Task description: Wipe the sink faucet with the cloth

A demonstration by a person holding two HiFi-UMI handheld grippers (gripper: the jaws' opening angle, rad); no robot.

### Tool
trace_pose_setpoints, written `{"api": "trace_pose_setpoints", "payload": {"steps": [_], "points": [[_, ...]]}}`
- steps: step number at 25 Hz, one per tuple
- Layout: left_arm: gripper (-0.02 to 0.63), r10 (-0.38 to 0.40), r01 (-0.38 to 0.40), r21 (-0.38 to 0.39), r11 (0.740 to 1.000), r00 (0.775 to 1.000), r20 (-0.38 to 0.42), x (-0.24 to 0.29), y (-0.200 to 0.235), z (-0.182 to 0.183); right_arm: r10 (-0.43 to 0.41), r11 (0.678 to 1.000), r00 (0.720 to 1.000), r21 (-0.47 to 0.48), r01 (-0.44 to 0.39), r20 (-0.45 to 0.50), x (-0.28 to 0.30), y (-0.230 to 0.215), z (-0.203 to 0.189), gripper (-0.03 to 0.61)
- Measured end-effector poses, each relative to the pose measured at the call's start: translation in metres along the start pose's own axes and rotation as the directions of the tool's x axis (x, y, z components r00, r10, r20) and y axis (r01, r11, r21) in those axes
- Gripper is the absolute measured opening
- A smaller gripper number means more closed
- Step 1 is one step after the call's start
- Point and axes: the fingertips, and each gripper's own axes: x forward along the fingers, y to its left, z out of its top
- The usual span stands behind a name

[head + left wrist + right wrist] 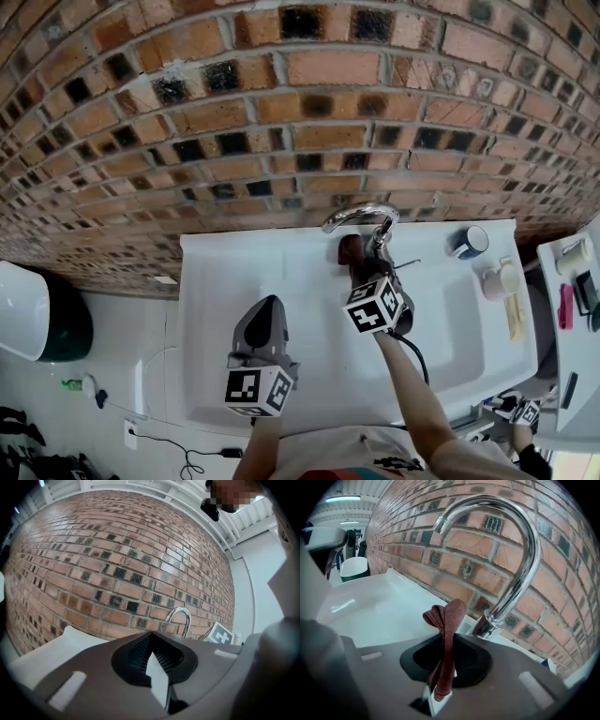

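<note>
The chrome gooseneck faucet rises at the back of the white sink, against the brick wall. My right gripper is just in front of the faucet's base, shut on a dark red cloth. In the right gripper view the cloth stands up in a fold from the shut jaws, a little left of the faucet's stem and not clearly touching it. My left gripper hovers over the basin's left half, shut and holding nothing. From its own view the faucet is far ahead.
On the sink's right ledge stand a blue-and-white mug, a white cup and a pale yellow bar. A white shelf with small items is at the far right. A white-and-green bin sits on the floor to the left.
</note>
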Motion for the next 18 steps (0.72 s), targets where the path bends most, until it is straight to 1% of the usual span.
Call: {"api": "trace_pose_setpoints", "payload": {"steps": [6, 10, 14, 18], "points": [[0.005, -0.019, 0.019, -0.003, 1.0, 1.0, 0.001, 0.003, -0.006, -0.004, -0.001, 1.0, 1.0, 0.003, 0.001, 0.016, -0.006, -0.005, 0.004, 0.041], [0.005, -0.018, 0.018, 0.004, 1.0, 1.0, 0.014, -0.001, -0.009, 0.003, 0.002, 1.0, 0.999, -0.005, -0.002, 0.05, -0.016, -0.001, 0.013, 0.041], [0.005, -0.026, 0.026, 0.014, 1.0, 0.999, 0.04, -0.01, -0.014, 0.01, 0.004, 1.0, 0.994, -0.008, -0.003, 0.113, -0.042, 0.003, 0.029, 0.041], [0.005, -0.041, 0.039, 0.033, 0.999, 0.997, 0.063, -0.022, -0.022, 0.017, 0.008, 1.0, 0.979, 0.014, -0.011, 0.204, -0.084, 0.007, 0.042, 0.041]]}}
